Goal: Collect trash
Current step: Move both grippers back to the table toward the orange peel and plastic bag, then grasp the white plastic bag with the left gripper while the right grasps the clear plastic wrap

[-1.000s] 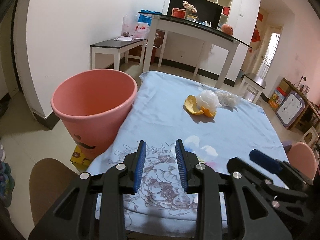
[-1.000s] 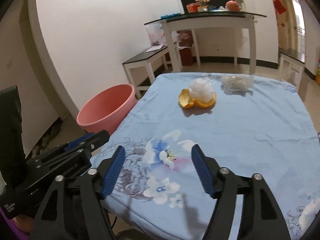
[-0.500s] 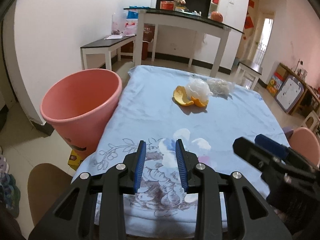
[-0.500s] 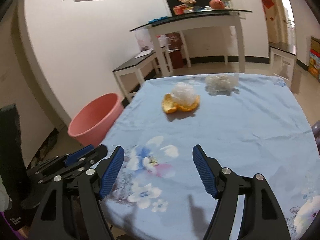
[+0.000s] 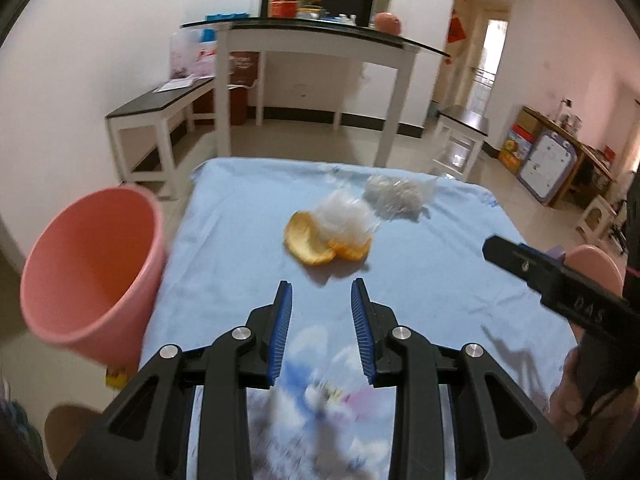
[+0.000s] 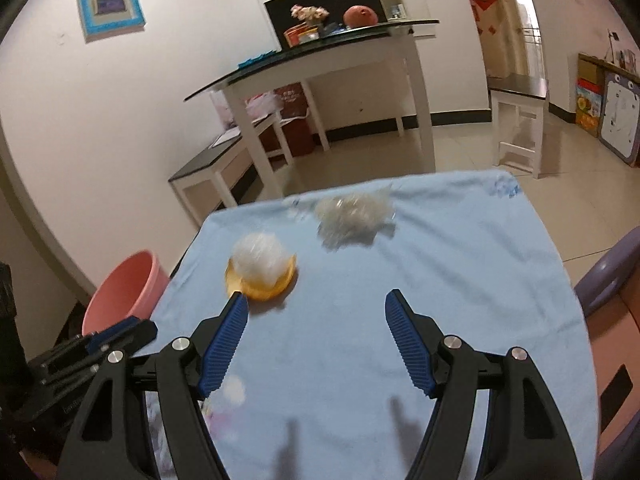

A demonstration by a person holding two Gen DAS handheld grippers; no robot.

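Left gripper [image 5: 321, 292]: jaws parted to a narrow gap, nothing between the blue pads, held above the near part of the blue tablecloth [image 5: 420, 280], aimed at the peel.

Right gripper [image 6: 316, 312]: jaws spread wide, nothing held, above the cloth to the right of the peel; left finger [image 6: 230, 320] overlapping the peel's near edge in its own view, contact not determinable.

Orange peel [image 5: 316, 244]: mid-table, just beyond the left gripper, curled open side up. White crumpled plastic [image 5: 346, 220] resting on its far side, touching it.

Second clear plastic wad [image 5: 394, 194]: farther and to the right, just beside the first heap; touching or not, not determinable.

Pink bin [image 5: 92, 272]: left of the table, against its near-left edge, mouth open.

Handling note, judged: left jaws probably too narrow for the peel as found; better opened wider, lowered to straddle one curled rim, closed gently. Loose plastic on top likely to slide off; best taken separately. Cloth easily snagged if pads pressed low.
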